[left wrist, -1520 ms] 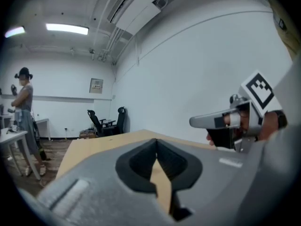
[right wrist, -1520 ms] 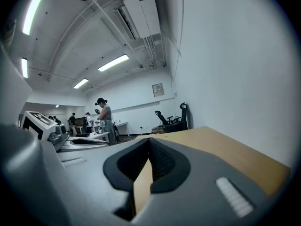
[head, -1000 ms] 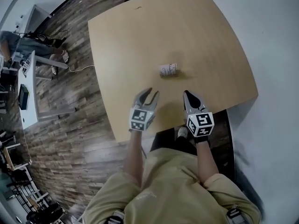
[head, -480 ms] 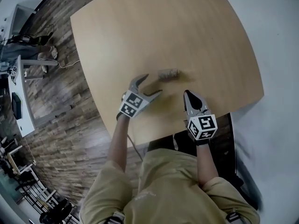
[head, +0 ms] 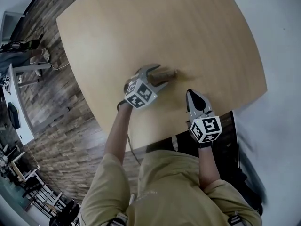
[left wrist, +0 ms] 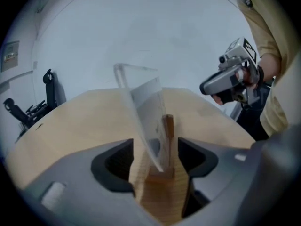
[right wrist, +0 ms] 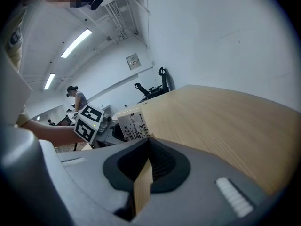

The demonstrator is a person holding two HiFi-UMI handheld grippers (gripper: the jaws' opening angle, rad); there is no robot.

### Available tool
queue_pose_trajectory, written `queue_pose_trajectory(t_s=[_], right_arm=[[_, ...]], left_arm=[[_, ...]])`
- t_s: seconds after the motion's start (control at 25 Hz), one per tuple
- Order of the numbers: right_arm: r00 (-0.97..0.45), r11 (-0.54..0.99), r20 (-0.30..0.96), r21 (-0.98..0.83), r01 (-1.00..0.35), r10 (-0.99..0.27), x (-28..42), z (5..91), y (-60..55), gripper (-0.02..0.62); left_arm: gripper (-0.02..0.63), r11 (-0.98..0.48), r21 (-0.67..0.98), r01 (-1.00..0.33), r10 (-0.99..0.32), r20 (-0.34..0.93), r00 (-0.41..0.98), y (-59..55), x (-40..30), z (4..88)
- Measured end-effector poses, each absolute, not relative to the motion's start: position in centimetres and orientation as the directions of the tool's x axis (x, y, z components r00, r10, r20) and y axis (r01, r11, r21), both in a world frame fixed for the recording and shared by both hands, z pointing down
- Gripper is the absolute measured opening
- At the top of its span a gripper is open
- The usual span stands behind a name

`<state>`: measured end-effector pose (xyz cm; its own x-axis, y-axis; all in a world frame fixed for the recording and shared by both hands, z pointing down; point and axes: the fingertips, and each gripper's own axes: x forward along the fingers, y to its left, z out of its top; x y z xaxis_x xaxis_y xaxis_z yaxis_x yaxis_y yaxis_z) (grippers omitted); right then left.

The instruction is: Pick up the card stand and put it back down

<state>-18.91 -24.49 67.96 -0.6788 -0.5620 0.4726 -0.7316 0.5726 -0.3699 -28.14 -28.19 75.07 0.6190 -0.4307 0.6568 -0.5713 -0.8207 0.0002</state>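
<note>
- The card stand [head: 171, 73], a clear panel holding a printed sheet in a small wooden base, stands on the wooden table [head: 188, 27] just left of the middle of the head view.
- The left gripper [head: 160, 75] reaches in from the lower left, angled down, with one jaw on each side of the stand.
- In the left gripper view the stand [left wrist: 146, 114] rises between the two dark pads [left wrist: 115, 161]. The jaws are wide apart and have just been closing in a little. A gap shows at the left pad, and the wooden upright is just beside the right one, with no clear pressing.
- The stand's base rests on the table top.
- The right gripper [head: 191, 94] is lower right of the stand, near the table's front edge, apart from it. Its jaws are together with nothing between them.
- The right gripper view shows the stand's printed face [right wrist: 133, 123] left of centre, with the left gripper's marker cube [right wrist: 88, 122] beside it.
- A plank floor [head: 51, 112] fills the left of the head view.
</note>
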Motion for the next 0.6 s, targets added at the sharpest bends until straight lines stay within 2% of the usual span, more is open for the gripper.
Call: queue_pose_trajectory(t_s=[0.12, 0.2, 0.28, 0.6], right_arm=[[-0.675, 0.567, 0.476, -0.372, -0.735, -0.563, -18.7, 68.1, -24.6, 0.003], [-0.669, 0.560, 0.479, -0.370, -0.741, -0.568, -18.3, 68.1, -24.7, 0.003], [-0.663, 0.555, 0.478, -0.366, -0.747, -0.577, -17.9, 67.8, -24.9, 0.003], [-0.674, 0.571, 0.419, -0.360, -0.738, -0.608, -17.1, 63.7, -25.3, 0.003]], left_arm=[[0.231, -0.854, -0.022, -0.520, -0.396, 0.675, 0.622, -28.5, -27.0, 75.6], [0.143, -0.867, -0.038, -0.497, -0.382, 0.692, 0.613, -28.3, -26.4, 76.0], [0.086, -0.872, -0.045, -0.488, -0.377, 0.698, 0.609, -28.1, -26.1, 76.0], [0.067, -0.848, -0.016, -0.529, -0.379, 0.716, 0.586, -25.9, -25.7, 73.5]])
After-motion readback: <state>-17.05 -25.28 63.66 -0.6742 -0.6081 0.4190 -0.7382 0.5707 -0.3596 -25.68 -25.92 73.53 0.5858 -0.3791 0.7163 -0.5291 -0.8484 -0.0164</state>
